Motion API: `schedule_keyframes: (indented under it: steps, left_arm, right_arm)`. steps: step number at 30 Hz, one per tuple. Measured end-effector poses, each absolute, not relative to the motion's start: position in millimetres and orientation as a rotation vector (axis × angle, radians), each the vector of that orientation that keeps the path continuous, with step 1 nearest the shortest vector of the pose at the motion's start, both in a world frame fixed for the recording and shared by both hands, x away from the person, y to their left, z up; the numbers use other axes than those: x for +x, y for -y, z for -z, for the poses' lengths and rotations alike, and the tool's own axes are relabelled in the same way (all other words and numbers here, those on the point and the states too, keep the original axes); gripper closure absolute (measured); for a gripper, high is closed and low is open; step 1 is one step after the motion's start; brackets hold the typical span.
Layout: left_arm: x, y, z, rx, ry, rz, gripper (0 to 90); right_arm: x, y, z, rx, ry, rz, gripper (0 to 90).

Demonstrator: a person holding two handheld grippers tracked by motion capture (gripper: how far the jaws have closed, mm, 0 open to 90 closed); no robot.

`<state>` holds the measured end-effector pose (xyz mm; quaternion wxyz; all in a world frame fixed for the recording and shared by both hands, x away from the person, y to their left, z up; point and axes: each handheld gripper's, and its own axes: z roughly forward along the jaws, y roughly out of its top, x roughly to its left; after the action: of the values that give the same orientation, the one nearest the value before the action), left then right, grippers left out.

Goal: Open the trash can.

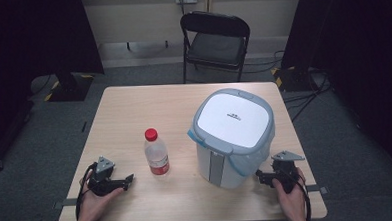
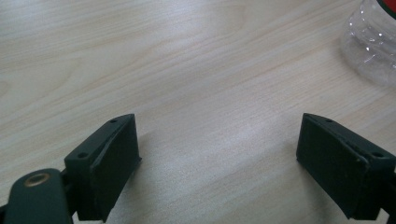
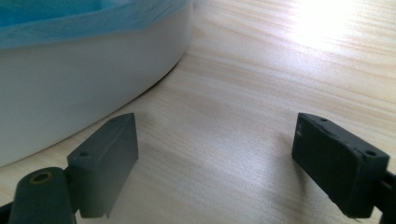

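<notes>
Bottle (image 1: 156, 155): light, slick, crushable; take its midsection gently.
Left gripper (image 1: 128, 180): yours stands wide, empty.
Right gripper (image 1: 259, 175): wide, empty, beside bin (image 1: 234, 139).

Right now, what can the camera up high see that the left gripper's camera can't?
The high view alone takes in the whole bottle's red cap, the white bin with its blue liner, the folding chair, and both hands with the left gripper and right gripper. The left gripper view alone gives a close look at its own open jaws. Both share the wooden table and the clear bottle.
</notes>
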<state>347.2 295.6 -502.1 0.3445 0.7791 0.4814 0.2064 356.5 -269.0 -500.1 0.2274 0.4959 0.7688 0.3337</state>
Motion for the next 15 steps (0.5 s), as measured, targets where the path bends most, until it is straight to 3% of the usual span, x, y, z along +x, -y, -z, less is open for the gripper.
schedule_keyframes:
  steps: [10,15]
  left_arm:
    - [341,-280,496,2.072,-1.178,-0.418,17.7]
    - [335,-263,488,2.095,-1.052,-0.383,18.8]
  right_arm:
    - [356,269,500,1.368,-2.117,-0.92,13.2]
    - [356,269,500,1.374,-2.111,-0.917,13.1]
